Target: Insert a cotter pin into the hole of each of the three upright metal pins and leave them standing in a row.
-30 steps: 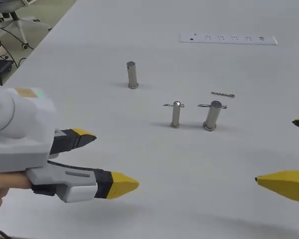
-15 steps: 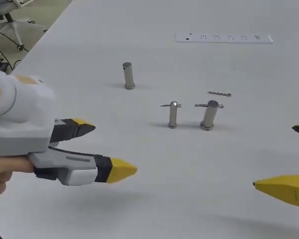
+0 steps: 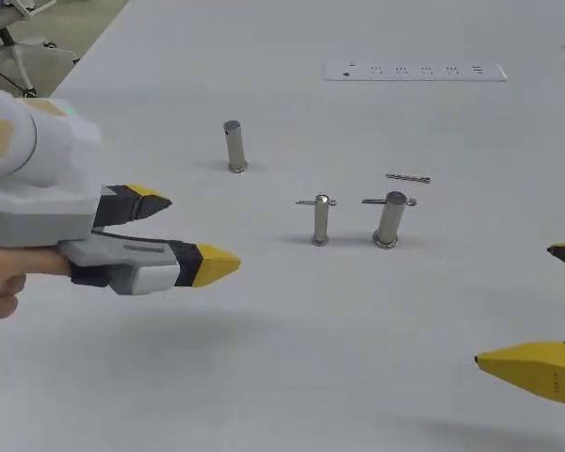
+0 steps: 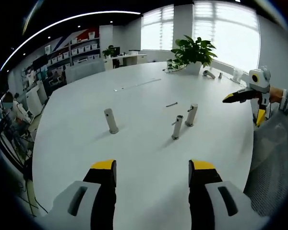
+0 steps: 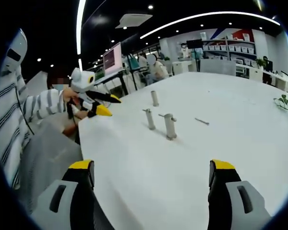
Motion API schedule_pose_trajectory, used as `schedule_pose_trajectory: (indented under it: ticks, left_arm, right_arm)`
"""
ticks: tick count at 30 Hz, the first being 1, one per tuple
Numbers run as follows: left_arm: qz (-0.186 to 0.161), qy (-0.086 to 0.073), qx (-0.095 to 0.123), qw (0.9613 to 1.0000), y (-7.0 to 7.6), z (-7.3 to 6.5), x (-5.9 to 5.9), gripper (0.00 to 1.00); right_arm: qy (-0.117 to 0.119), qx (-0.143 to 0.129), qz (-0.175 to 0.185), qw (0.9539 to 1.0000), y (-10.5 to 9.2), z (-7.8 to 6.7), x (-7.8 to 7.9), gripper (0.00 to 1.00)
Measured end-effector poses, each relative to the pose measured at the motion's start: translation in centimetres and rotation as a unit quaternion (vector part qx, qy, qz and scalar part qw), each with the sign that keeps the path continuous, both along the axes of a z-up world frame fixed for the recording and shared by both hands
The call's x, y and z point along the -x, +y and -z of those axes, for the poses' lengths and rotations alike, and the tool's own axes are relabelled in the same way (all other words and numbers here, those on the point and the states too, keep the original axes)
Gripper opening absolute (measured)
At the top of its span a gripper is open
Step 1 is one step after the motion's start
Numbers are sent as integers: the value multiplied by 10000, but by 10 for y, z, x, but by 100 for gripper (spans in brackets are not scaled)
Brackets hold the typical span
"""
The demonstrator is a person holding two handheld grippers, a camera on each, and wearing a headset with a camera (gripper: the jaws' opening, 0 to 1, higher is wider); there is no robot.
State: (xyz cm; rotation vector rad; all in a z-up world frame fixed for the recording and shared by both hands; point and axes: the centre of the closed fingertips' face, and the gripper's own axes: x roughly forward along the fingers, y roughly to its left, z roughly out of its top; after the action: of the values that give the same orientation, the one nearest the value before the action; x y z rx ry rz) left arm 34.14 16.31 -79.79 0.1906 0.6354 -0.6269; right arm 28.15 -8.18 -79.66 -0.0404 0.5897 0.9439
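Note:
Three upright metal pins stand on the white table. The far left pin [image 3: 233, 146] has a bare top. The middle pin [image 3: 320, 219] and the right pin [image 3: 389, 218] each carry a cotter pin through the head. A loose cotter pin [image 3: 408, 178] lies flat just behind the right pin. My left gripper [image 3: 188, 233] hovers open to the left of the pins, holding nothing. At the lower right my right gripper [image 3: 515, 304] is open and holds nothing. The left gripper view shows the bare pin [image 4: 111, 120] ahead, and the right gripper view shows the loose cotter pin [image 5: 201, 121].
A white power strip [image 3: 414, 72] lies at the far side of the table. The table's left edge runs past an office chair [image 3: 0, 38]. A potted plant [image 4: 194, 50] stands at the table's far end.
My left gripper has risen and moved away from me, toward the pins' level. The right gripper has drifted slightly nearer to me. The pins and loose cotter pin have stayed put.

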Motion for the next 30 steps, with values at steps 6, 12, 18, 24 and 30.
schedule_pose_trajectory:
  ticks: [6, 12, 18, 24, 30]
  left_arm:
    - [-270, -216, -203, 9992, 11, -4, -29, 55]
    - [-364, -439, -265, 9980, 12, -9, -55, 49]
    - [-440, -524, -325, 9971, 9, -9, -78, 41]
    - [-552, -567, -307, 9964, 6, -6, -98, 41]
    - [-833, -678, -250, 9939, 9, -1, -120, 40]
  right_arm:
    - [14, 12, 75, 10000, -1, 1, -1, 100]
    - [41, 26, 90, 9999, -2, 1, -1, 100]
    - [73, 137, 56, 9999, -4, 3, 1, 100]
    - [36, 134, 153, 9998, -7, 3, -2, 100]
    - [0, 144, 158, 9998, -7, 2, -2, 100]
